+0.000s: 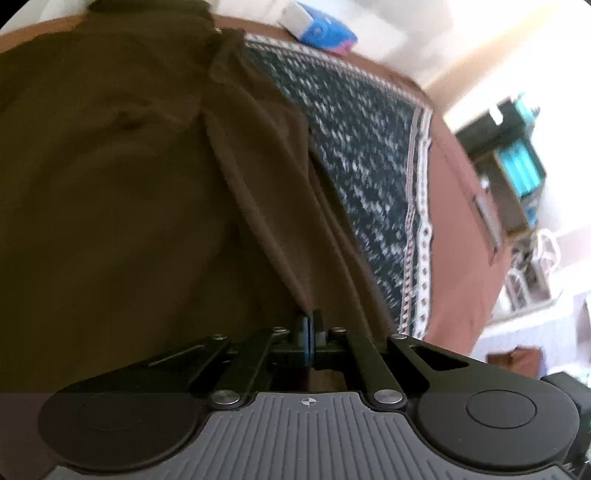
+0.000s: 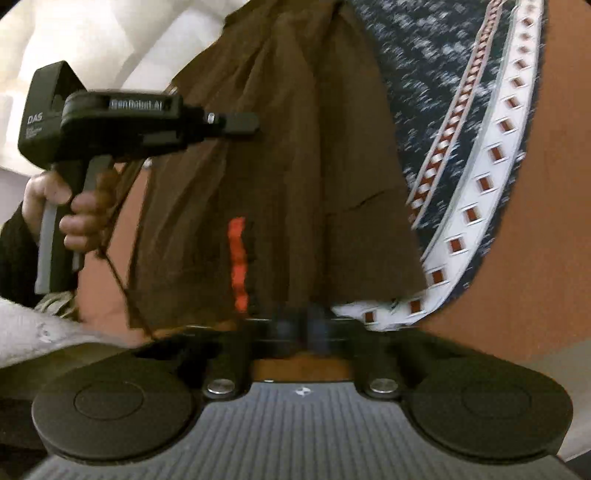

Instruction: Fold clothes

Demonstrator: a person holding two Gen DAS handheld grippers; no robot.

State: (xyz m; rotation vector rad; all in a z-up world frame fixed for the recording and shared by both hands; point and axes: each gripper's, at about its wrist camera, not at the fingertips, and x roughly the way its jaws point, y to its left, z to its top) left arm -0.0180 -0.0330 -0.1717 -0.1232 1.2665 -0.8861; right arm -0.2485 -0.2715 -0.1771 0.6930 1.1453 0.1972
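**Brown garment pinched at two points over the patterned bed cover**

Brown woven garment (image 1: 122,192) is caught at its near edge between the closed fingers of the left gripper (image 1: 309,325); the two dark pads meet with a fold of cloth drawn tight between them. From that pinch the fabric fans away in long creases, filling the left and middle of the left wrist view and reaching the far edge of the bed.

In the right wrist view the right gripper (image 2: 299,321) sits at the garment's near hem, its fingers close together with the cloth running down into them, though blur there keeps the exact contact from being clear. A short orange-red strip (image 2: 237,264) shows on the fabric just beyond the fingers. A thin brown cord (image 2: 118,273) hangs from the garment's left edge.

Further left in that view, the left gripper's black body (image 2: 122,125) is seen side-on, its tip against the hanging cloth, with the person's hand (image 2: 72,206) around the grey handle.

Under and to the right of the garment lies a dark blue speckled bed cover (image 1: 354,147) with a white border of small red squares, spread over a rust-brown sheet (image 2: 517,277). At the far edge rests a blue and white packet (image 1: 317,27).
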